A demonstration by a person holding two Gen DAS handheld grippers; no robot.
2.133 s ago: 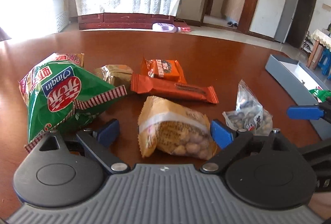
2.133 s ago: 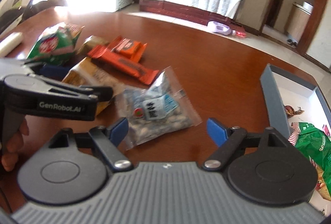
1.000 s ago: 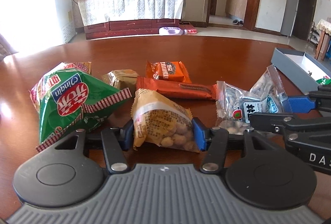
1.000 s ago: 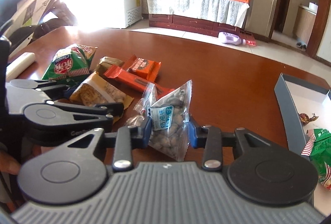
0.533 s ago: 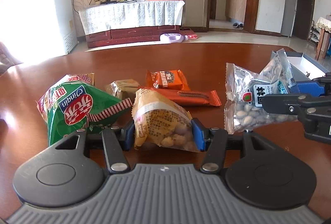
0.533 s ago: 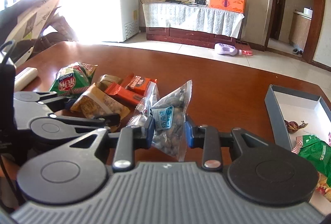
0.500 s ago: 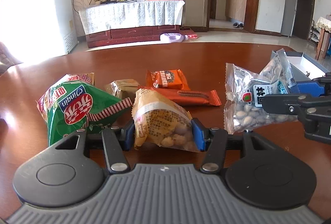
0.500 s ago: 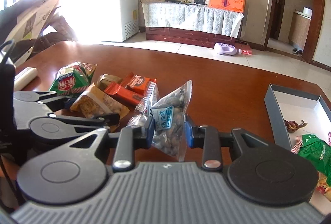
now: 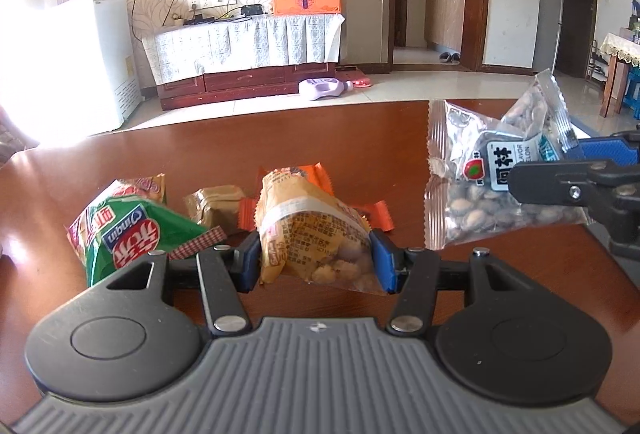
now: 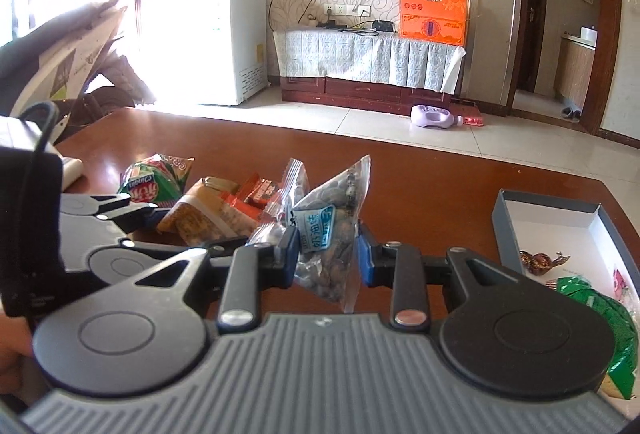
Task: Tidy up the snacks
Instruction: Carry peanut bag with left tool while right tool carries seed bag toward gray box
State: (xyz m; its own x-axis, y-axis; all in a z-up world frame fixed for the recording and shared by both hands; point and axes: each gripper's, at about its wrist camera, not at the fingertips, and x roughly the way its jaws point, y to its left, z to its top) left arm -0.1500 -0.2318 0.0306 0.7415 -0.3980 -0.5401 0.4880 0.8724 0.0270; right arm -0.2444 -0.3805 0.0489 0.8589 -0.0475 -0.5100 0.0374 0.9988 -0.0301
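Left gripper: blue pads pressed against both sides of a yellow-orange crinkled film packet of peanuts, jaws at a middling spread, the packet held clear of the table. Nuts show as lumps through its lower, clear part.

Right gripper: jaws drawn narrow on a transparent plastic bag of seeds, pinched at its waist so the sealed, serrated top corners fan upward. The bag carries a pale blue label; in the left wrist view it hangs above the table, right of the peanuts.

The table is glossy reddish-brown wood with a rounded edge. Four snacks lie on it: one puffed green foil bag with a red-checked seam, one small gold-wrapped block, and two orange wrappers, a long bar and a shorter pouch, both partly hidden.

At the right sits one grey rectangular cardboard box with a white interior. It holds one brown twisted-foil candy and one green bag; further contents at its right edge cannot be made out.
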